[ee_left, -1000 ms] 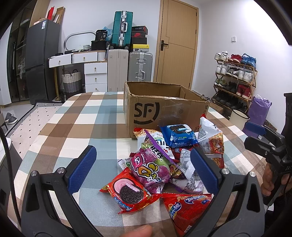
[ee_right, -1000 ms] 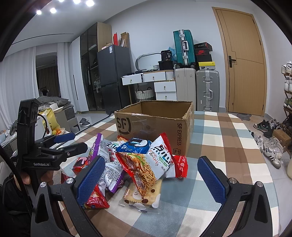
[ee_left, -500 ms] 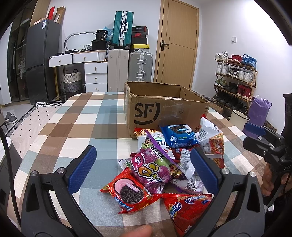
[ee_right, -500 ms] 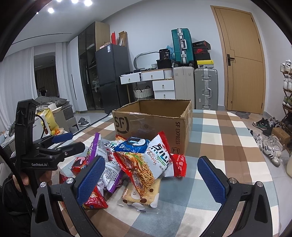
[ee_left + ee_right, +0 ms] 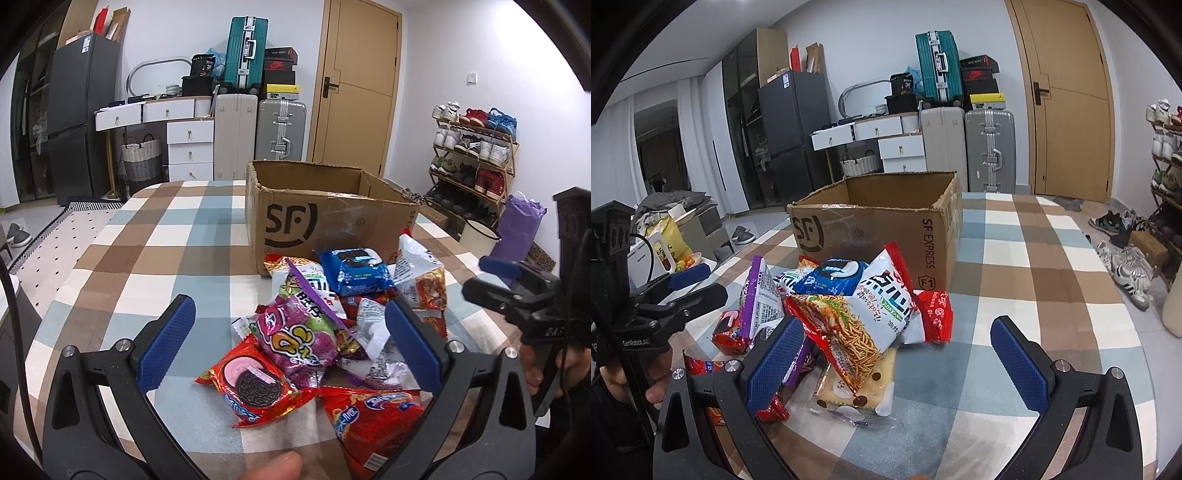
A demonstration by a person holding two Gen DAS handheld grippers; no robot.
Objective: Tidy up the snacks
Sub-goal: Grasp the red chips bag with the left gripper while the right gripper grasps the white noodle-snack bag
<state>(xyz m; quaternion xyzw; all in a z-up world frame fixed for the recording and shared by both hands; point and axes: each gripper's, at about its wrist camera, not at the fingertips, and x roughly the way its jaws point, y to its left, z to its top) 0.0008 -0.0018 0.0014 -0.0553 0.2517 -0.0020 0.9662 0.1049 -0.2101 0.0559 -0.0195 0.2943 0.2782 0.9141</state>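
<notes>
My left gripper [image 5: 288,345] and right gripper [image 5: 897,358] are spread wide, empty. The heap of colourful plastic snack packets [image 5: 332,325] lies before the open brown cardboard box [image 5: 325,218].

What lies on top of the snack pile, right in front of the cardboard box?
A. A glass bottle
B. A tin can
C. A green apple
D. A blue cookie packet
D: the blue cookie packet sits on the heap of snack bags just in front of the cardboard box, and it shows again in the right wrist view, lying among the bags before the box wall.
</notes>
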